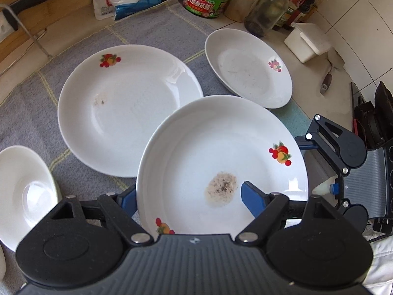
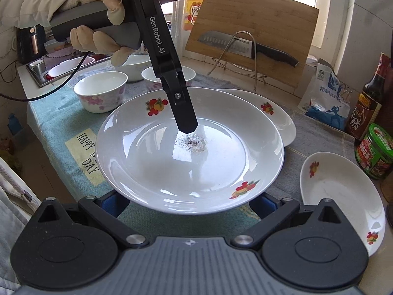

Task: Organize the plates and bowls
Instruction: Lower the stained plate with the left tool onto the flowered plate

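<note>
I am pinching a round white plate (image 1: 221,147) with my left gripper (image 1: 189,196): one blue pad is pressing down inside the glossy well beside a speckled brown stain, and the other finger is reaching under the rim. The plate is glazed ceramic with fruit decals on its sloping rim, and it is hanging just above the near edge of the grey checked cloth (image 1: 152,32) on the counter. My gloved left hand (image 2: 98,36) is wrapping the grey handle, tipping that gripper steeply downward. My right gripper (image 2: 188,204) is pointing at the plate's opposite rim with its fingers spread wide beneath it; I cannot tell whether they are squeezing it. A second round plate (image 1: 127,108) is lying flat at the cloth's middle, an oval dish (image 1: 248,68) is sitting at its far right corner, and a smooth white bowl (image 1: 22,191) is sitting at its left edge.
</note>
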### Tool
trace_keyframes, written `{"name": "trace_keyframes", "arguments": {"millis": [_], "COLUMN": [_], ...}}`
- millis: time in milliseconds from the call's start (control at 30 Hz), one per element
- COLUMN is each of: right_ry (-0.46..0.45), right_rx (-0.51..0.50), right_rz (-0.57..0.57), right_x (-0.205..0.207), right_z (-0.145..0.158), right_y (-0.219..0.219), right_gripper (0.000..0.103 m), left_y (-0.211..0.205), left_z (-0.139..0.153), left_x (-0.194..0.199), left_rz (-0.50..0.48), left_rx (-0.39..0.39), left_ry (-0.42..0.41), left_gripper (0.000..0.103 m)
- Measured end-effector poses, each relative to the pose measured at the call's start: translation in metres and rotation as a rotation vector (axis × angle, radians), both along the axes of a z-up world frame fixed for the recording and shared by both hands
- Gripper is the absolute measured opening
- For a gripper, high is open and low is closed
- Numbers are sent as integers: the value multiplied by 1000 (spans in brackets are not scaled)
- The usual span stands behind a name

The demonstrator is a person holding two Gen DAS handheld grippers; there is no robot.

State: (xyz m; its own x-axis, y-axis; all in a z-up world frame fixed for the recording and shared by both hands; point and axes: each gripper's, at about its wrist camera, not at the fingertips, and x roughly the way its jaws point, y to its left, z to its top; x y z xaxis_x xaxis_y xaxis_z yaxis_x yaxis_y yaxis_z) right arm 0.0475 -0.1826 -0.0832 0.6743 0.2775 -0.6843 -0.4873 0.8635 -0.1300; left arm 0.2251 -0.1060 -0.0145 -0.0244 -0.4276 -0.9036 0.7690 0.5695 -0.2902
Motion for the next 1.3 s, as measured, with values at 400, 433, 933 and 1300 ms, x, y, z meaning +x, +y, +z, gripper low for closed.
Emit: {"name": "trace_keyframes", "arguments": {"millis": [400,433,933,1300], "right_ry": [-31,-32,-42,-25], "right_rx": [-19,-19,-8,7], "right_rz": [-130,-141,-289,-356], "right_x": [-4,-4,-2,4], "right_z": [2,3,7,3], "right_y": [-53,-59,-119,-142], "right_gripper": [103,103,103,103], "left_y": [-86,-92,-183,-215], "left_z": [3,3,-4,-19], "left_x": [11,12,32,42], "left_rz": [-129,-138,-267,-316], "left_rx": [-7,-7,-4,7], "left_ry": [-20,-20,-16,-9], "left_gripper": [84,84,84,84]}}
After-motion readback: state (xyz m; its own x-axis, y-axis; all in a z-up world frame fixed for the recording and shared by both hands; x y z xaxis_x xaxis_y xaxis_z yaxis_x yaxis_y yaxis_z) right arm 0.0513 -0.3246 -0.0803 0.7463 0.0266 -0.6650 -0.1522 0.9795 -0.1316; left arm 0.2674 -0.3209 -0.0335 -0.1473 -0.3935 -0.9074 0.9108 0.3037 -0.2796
